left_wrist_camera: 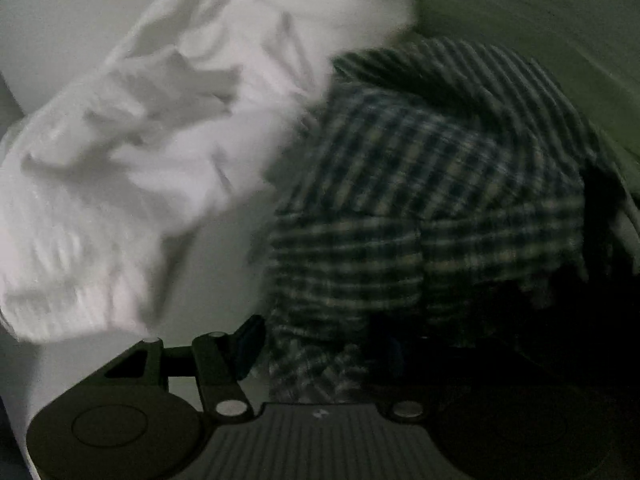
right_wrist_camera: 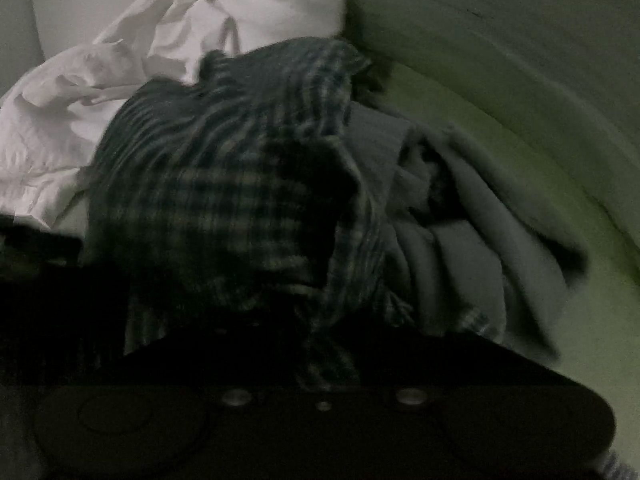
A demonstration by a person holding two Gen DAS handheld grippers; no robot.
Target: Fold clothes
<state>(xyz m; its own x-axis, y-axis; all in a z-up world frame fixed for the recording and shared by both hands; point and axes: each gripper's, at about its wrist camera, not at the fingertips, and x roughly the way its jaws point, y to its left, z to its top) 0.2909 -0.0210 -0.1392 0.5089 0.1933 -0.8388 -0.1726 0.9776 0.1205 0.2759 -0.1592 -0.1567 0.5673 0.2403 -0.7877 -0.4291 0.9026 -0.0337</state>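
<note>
A dark plaid shirt (left_wrist_camera: pixel 420 184) lies bunched in the middle and right of the left wrist view, next to a crumpled white garment (left_wrist_camera: pixel 132 152). My left gripper (left_wrist_camera: pixel 316 344) is shut on the plaid shirt; cloth bunches between its fingers, and the left finger (left_wrist_camera: pixel 248 340) shows dark beside the fabric. In the right wrist view the plaid shirt (right_wrist_camera: pixel 224 184) rises in a mound right in front of my right gripper (right_wrist_camera: pixel 320 344), which is shut on a fold of it. The right gripper's fingers are lost in shadow. The white garment (right_wrist_camera: pixel 120 68) lies behind, upper left.
A grey garment (right_wrist_camera: pixel 460 240) lies crumpled to the right of the plaid shirt. The clothes rest on a pale surface (left_wrist_camera: pixel 216 288), greenish on the right (right_wrist_camera: pixel 540 160). Both views are dim and blurred.
</note>
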